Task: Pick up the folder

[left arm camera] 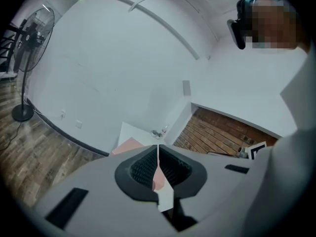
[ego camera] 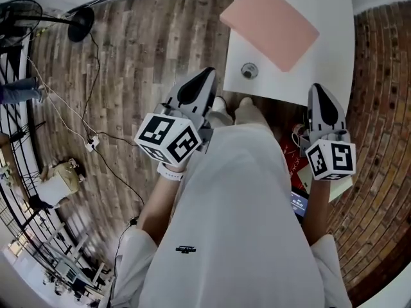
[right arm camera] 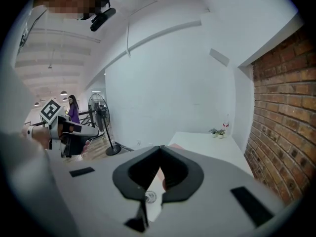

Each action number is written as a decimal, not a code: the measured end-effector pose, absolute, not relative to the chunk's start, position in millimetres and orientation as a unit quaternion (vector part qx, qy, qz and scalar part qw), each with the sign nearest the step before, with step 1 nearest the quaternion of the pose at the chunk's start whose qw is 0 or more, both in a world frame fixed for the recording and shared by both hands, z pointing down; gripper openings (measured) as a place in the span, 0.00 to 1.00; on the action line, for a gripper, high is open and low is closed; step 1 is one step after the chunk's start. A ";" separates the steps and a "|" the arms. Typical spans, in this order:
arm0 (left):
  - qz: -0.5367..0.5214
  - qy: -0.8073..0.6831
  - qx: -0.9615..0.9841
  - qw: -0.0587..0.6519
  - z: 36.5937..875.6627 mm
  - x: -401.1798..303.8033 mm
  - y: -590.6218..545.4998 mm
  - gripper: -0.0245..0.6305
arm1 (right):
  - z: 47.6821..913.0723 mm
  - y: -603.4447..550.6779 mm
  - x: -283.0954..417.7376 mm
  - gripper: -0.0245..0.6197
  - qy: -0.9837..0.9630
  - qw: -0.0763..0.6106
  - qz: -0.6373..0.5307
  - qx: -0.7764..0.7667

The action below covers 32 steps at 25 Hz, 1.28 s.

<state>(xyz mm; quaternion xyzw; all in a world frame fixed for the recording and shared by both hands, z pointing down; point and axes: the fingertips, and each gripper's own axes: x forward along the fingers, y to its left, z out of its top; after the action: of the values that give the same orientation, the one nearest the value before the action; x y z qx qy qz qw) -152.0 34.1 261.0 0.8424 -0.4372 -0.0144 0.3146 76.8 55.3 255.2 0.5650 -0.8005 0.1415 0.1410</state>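
A flat pink folder (ego camera: 270,24) lies on the white table (ego camera: 334,37) ahead of me, turned at an angle. In the left gripper view the folder (left arm camera: 129,145) shows as a pink strip past the jaws. My left gripper (ego camera: 207,76) is shut with nothing in it and hangs over the wooden floor, short of the table's near left corner. Near the table's front right edge my right gripper (ego camera: 318,92) is also shut and empty. From the right gripper view, that gripper (right arm camera: 159,149) points at the table (right arm camera: 217,144).
A round metal fitting (ego camera: 249,70) sits in the table near its front edge. A brick wall (ego camera: 385,108) runs along the right. A standing fan (ego camera: 26,18) and cables (ego camera: 90,140) are on the floor at left. Small items (left arm camera: 158,131) stand at the table's far end.
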 end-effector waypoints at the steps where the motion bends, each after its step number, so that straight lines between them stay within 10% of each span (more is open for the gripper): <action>1: -0.013 -0.435 0.843 0.315 261.3 -148.6 31.2 0.08 | 255.2 53.7 80.0 0.05 -0.799 0.141 0.143 0.567; 16: 0.036 -0.410 0.859 0.307 271.3 -88.4 -20.0 0.08 | 280.4 7.9 126.5 0.19 -0.793 0.131 0.194 0.563; 32: 0.095 -0.420 0.846 0.314 327.0 -65.2 -91.9 0.35 | 339.2 -43.4 140.4 0.44 -0.791 0.135 0.260 0.538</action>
<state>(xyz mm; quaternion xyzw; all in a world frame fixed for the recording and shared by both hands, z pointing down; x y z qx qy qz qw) -65.2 -91.9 327.0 0.8463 -0.4196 0.0955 0.3140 140.4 -43.4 339.2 0.5375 -0.7906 0.2605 0.1349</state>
